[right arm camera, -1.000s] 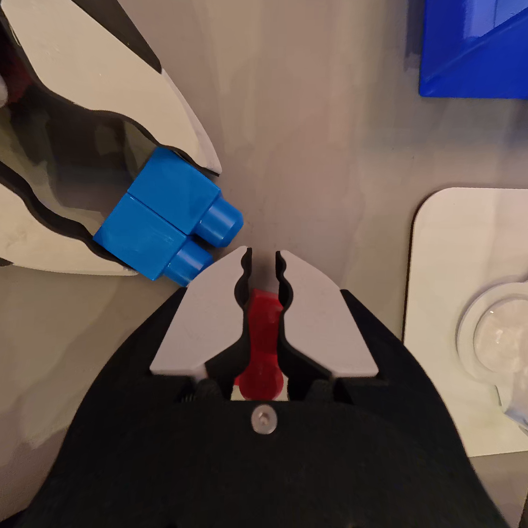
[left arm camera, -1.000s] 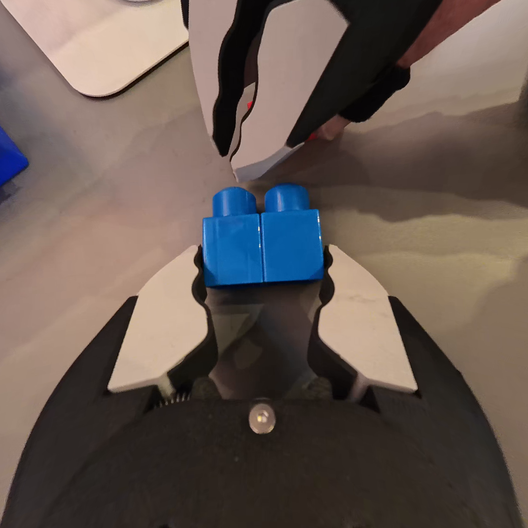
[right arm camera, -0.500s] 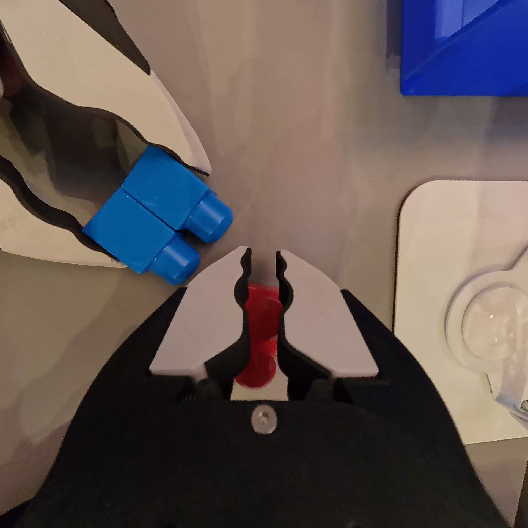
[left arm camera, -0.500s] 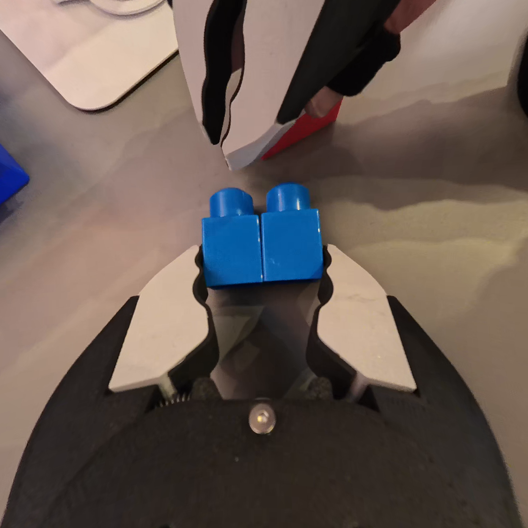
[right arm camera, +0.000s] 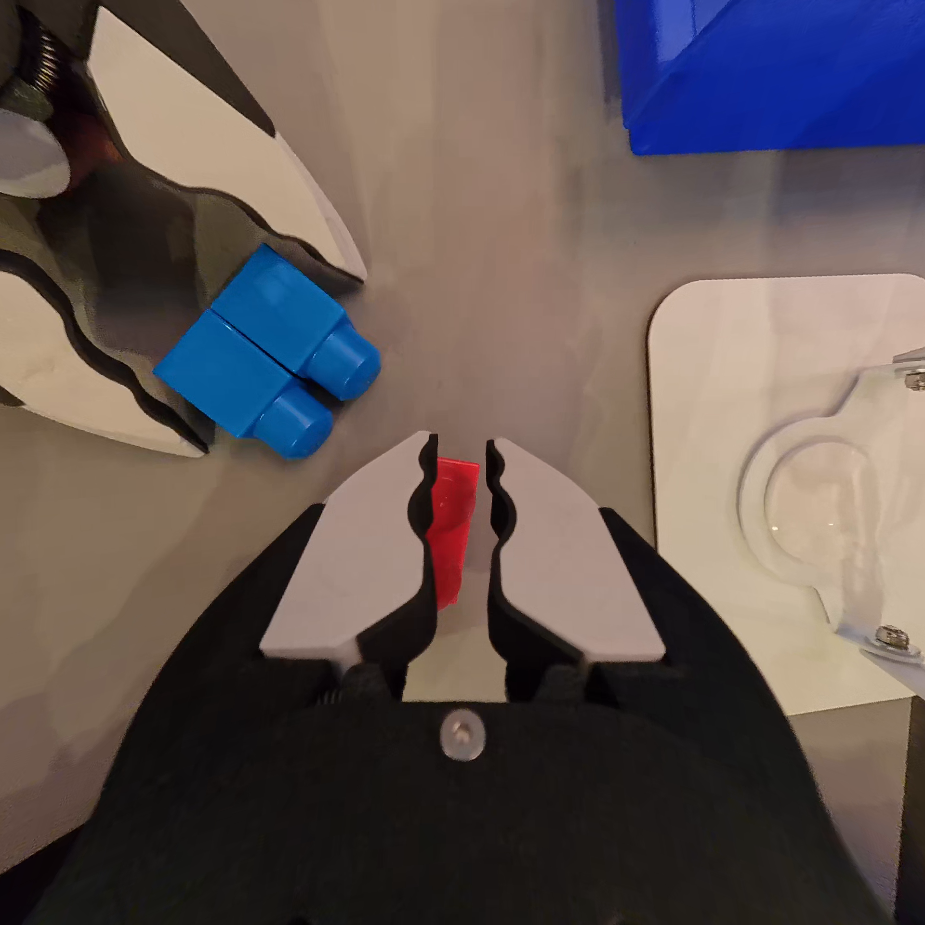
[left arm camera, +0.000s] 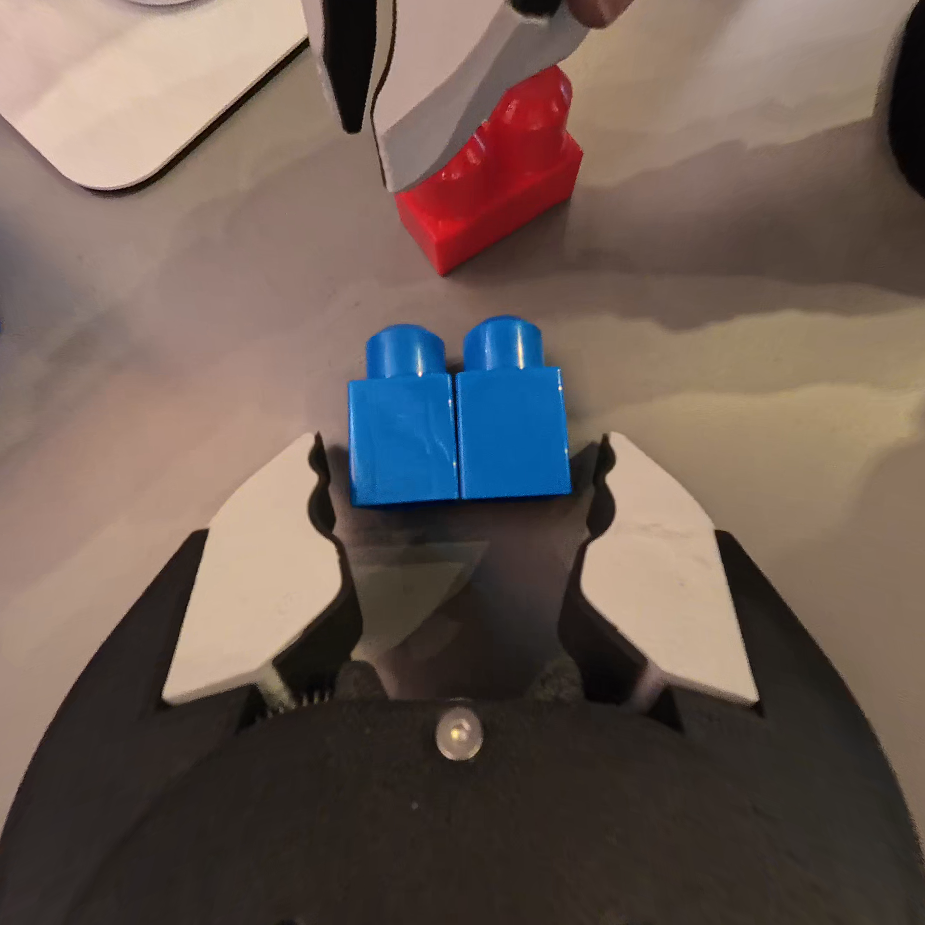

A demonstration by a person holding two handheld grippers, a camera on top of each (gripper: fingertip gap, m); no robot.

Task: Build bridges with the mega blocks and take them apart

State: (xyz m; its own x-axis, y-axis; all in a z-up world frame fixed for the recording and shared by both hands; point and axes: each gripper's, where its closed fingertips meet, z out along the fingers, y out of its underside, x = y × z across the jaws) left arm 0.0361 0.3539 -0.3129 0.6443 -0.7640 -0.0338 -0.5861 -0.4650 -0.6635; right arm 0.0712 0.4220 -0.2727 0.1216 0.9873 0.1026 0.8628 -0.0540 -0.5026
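Observation:
Two blue blocks (left arm camera: 403, 435) (left arm camera: 513, 430) lie side by side on the grey table (left arm camera: 200, 325), studs pointing away. My left gripper (left arm camera: 460, 440) is open around them, with a gap between each pad and the blocks; the right wrist view shows the same (right arm camera: 225, 370). A red block (left arm camera: 500, 200) rests on the table just beyond them. My right gripper (right arm camera: 460, 440) hangs over it with its fingers slightly apart. The red block (right arm camera: 453, 510) shows through the slot, with bare table between it and the right pad. It is not pressed.
A blue bin (right arm camera: 776, 75) stands at the far right in the right wrist view. A white plate (right arm camera: 726, 350) with a clear dome fixture (right arm camera: 821, 500) lies to the right; it also shows in the left wrist view (left arm camera: 125, 90). A dark object (left arm camera: 911, 100) is at the right edge. The tips of one gripper are about 9 cm away from the tips of the other.
My left jaws have opened off the two blue blocks, which stay on the table. My right gripper has eased open slightly and shifted; the red block now sits on the table in plain view.

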